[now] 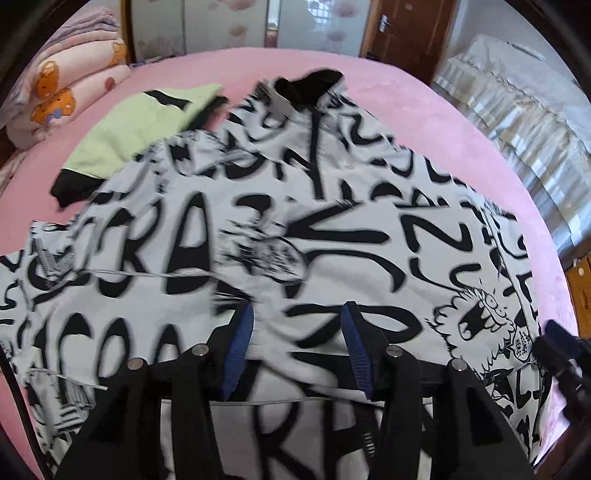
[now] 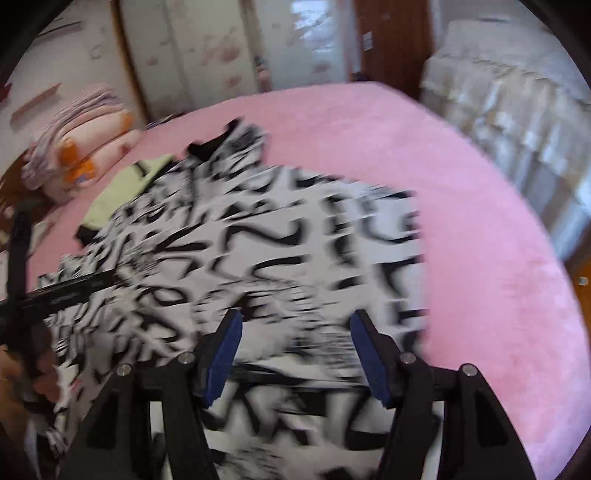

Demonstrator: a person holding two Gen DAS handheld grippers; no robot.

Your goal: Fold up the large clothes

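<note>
Pink plush bedding (image 1: 424, 122) fills both wrist views, with a white garment printed in heavy black lettering (image 1: 258, 229) spread across the centre and lower half of each frame. Its black collar (image 1: 310, 86) sits toward the top centre in the left wrist view. At upper left, a pale green garment with black trim (image 1: 136, 129) lies partly under the printed one, near a stack of folded quilts (image 1: 62, 88). The left gripper (image 1: 297, 325), at bottom centre, has its blue-padded jaws parted over the fabric; a ridge of cloth rises between them, but the pads do not appear to press on it. The right gripper (image 2: 295, 332), bottom centre of its own badly blurred view, also stands parted above the printed cloth, holding nothing that can be made out. A hand (image 2: 26, 373) shows at the lower left edge of that view. A wooden door (image 1: 402, 33) stands at upper right.
</note>
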